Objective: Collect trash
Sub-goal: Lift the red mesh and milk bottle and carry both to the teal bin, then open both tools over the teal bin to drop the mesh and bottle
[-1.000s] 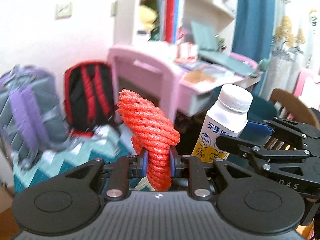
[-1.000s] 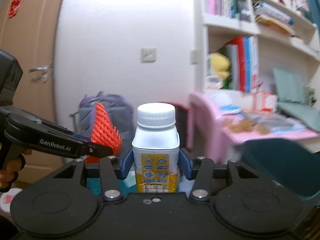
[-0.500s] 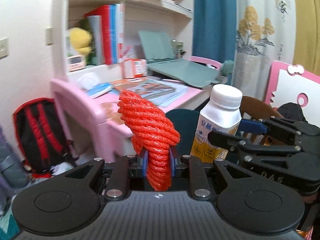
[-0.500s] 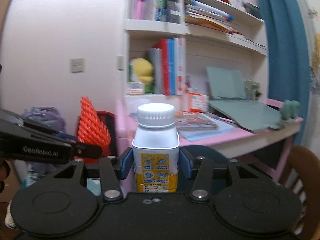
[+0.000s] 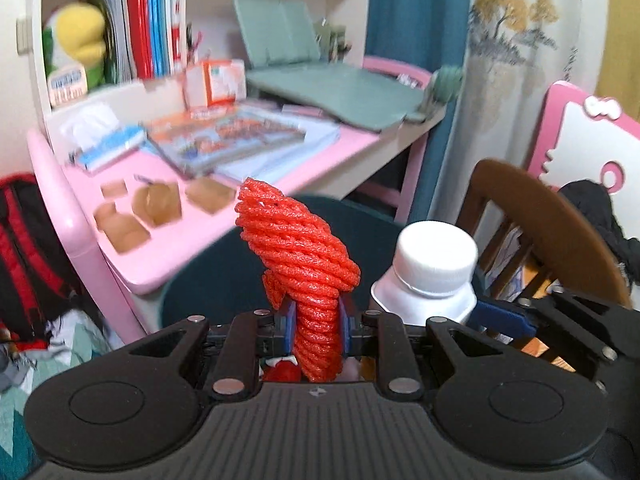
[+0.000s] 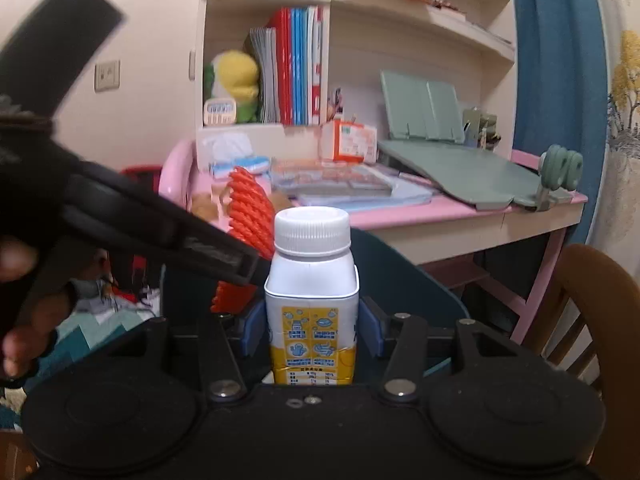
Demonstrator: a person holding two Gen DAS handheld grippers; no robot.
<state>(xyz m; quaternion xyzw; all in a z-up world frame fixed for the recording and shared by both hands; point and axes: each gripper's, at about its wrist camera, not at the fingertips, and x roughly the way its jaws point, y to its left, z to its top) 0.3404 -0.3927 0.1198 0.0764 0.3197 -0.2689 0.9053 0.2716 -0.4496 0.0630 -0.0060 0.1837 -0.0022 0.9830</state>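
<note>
A twisted red foam fruit net stands upright between the blue pads of my left gripper, which is shut on it. My right gripper is shut on a white milk bottle with a white cap and a yellow label. In the left wrist view the bottle sits just right of the net, gripped by the right gripper. In the right wrist view the net shows to the bottle's left behind the dark, blurred left gripper body. Both items hang in the air in front of a pink desk.
The pink desk carries books, a tissue pack, an orange box and a green reading stand. A dark teal chair back is just below the grippers. A brown wooden chair stands at right, a red-black backpack at left.
Both grippers swung to the right across the room, from facing the backpacks and wall to facing the desk and shelves. The net and the bottle stayed gripped, and the left gripper now crowds the bottle's left.
</note>
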